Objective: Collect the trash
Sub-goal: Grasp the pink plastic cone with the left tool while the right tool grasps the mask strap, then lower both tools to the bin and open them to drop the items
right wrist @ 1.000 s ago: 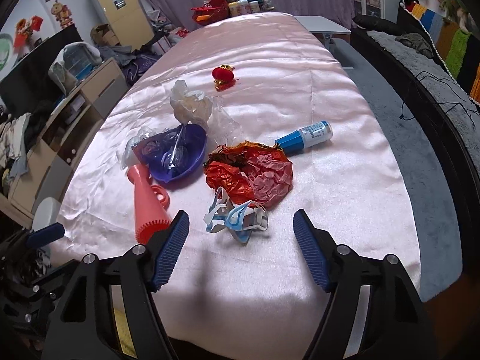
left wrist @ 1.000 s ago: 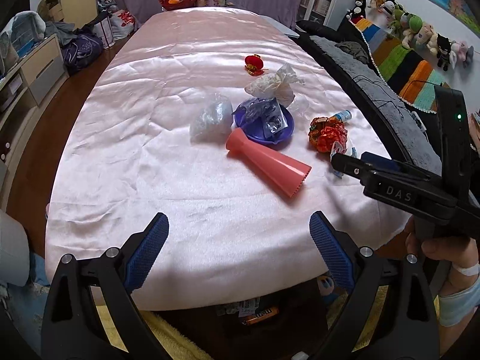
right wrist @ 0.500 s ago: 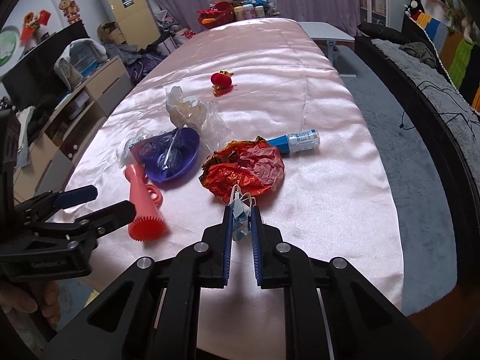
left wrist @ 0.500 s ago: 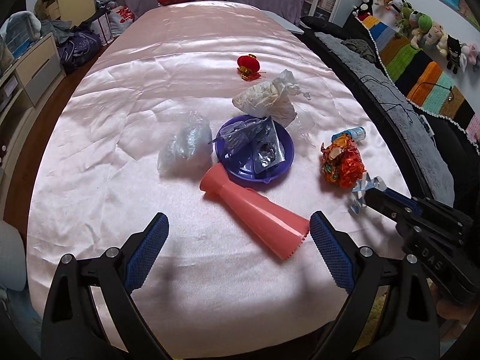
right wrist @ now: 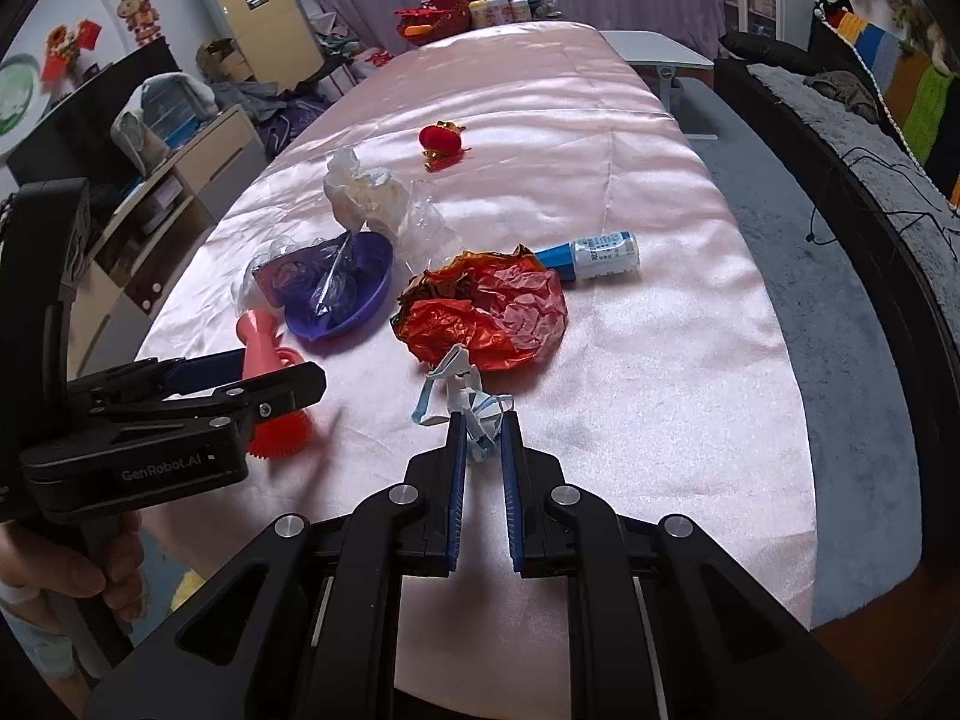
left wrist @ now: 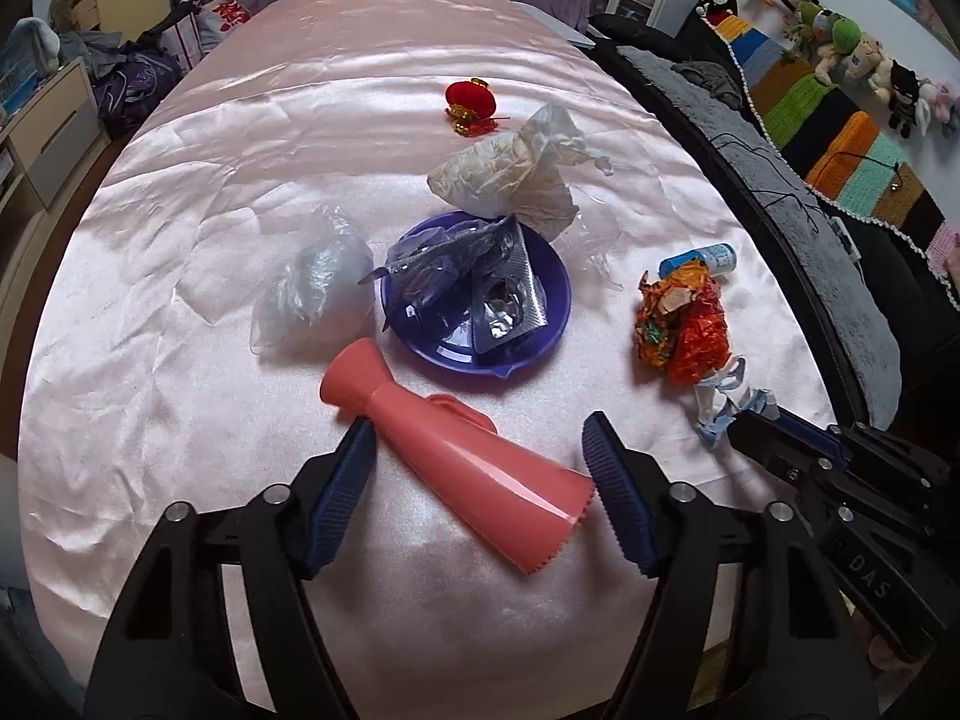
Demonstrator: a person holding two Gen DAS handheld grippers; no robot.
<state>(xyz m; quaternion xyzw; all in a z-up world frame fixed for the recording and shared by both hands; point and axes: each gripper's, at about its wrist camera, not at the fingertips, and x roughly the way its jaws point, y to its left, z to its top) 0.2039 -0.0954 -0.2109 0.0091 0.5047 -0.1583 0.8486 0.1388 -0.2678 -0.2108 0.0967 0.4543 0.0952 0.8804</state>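
Note:
My right gripper [right wrist: 480, 420] is shut on a crumpled blue face mask [right wrist: 465, 387], also seen in the left wrist view [left wrist: 723, 396], just in front of a crumpled red-orange wrapper [right wrist: 486, 312]. My left gripper [left wrist: 477, 450] is open, its fingers on either side of a pink cup [left wrist: 456, 459] lying on its side. A purple bowl [left wrist: 552, 300] holds clear plastic wrappers [left wrist: 474, 282]. A clear plastic bag [left wrist: 315, 285] and a white crumpled bag [left wrist: 510, 174] lie beside the bowl.
A pink satin cloth [left wrist: 240, 150] covers the table. A blue-and-white bottle [right wrist: 591, 253] lies beyond the red wrapper. A small red lantern ornament [left wrist: 470, 101] sits further back. A dark sofa [right wrist: 870, 138] runs along the right; cabinets [right wrist: 174, 192] stand on the left.
My left gripper has moved forward and its fingers now straddle the pink cup. My right gripper, shut on the mask half a second ago, still holds it.

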